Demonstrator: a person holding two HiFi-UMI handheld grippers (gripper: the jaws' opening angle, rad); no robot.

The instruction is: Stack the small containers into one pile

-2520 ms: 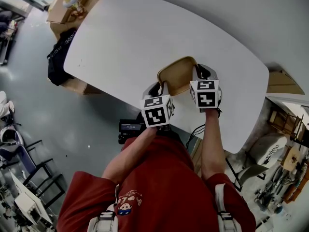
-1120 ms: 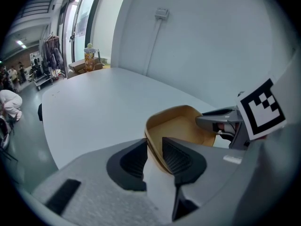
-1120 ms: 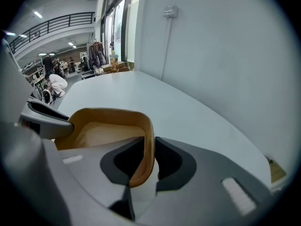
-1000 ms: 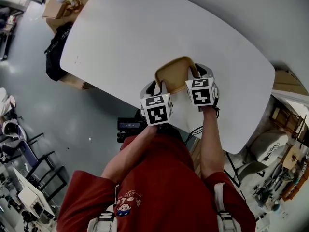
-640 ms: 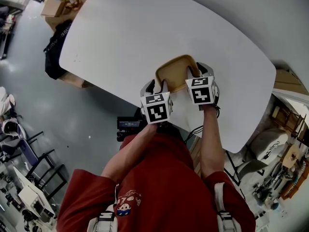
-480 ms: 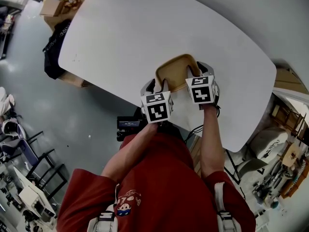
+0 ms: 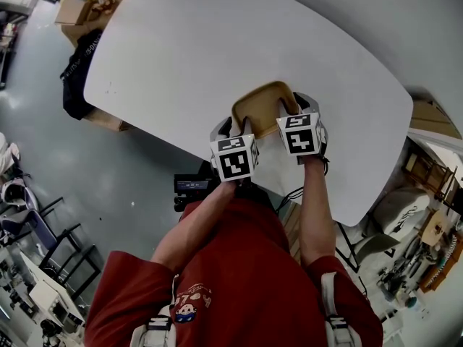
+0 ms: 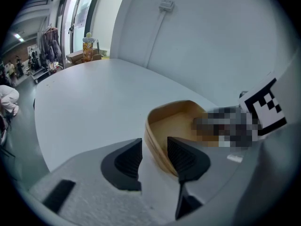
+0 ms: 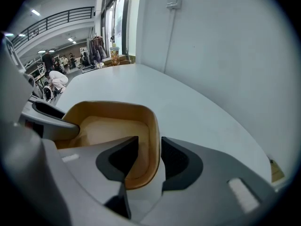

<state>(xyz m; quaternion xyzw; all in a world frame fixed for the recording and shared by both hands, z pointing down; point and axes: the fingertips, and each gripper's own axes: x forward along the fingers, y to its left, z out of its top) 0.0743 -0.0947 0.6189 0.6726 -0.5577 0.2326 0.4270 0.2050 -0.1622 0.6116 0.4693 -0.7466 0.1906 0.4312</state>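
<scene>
Sitting near the table [image 7: 217,42] edge, the container [image 7: 262,105] fronts wide tabletop

Tan container [image 7: 262,107]; white table [image 7: 217,42]; red shirt [image 7: 239,280]; grey floor [image 7: 108,179].

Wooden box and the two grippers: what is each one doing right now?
Wooden box: upright on the white table, open on top.
Left gripper: jaws just opened, apart, box wall between them.
Right gripper: jaws just opened, apart, box wall between them.

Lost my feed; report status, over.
Jaws just opened: left gripper, right gripper each straddle a wooden container wall, no grip. Container on table. Nothing blocking.
</scene>
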